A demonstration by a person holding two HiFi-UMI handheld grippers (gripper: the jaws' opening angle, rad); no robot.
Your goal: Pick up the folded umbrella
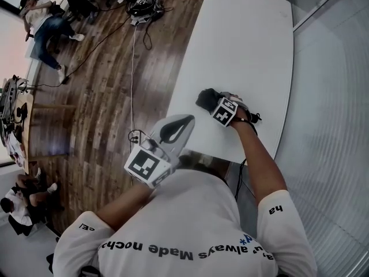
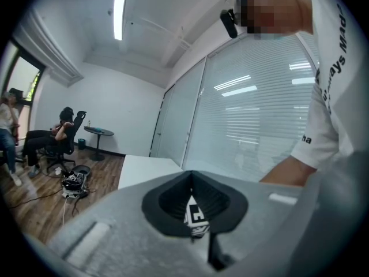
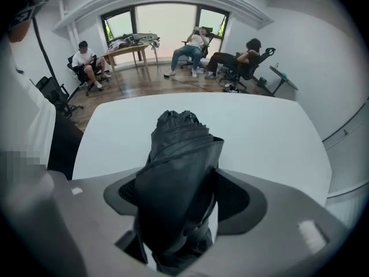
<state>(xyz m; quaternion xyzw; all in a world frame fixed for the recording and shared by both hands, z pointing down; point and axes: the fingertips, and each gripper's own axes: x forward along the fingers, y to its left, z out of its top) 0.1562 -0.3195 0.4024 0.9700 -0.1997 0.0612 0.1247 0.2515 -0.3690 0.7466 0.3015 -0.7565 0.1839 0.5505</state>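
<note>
The folded black umbrella lies on the white table near its front edge. My right gripper points steeply down over it, and the umbrella lies lengthwise between the wide-set jaws. The left pad is hidden behind the fabric, while a thin strip of table shows beside the right pad, so I see no squeeze. My left gripper hangs off the table's front left edge, apart from the umbrella. Its tips meet and hold nothing.
The table's left edge drops to a wooden floor with cables and a bag. Several people sit on chairs by the far window. A glass wall with blinds runs along the right.
</note>
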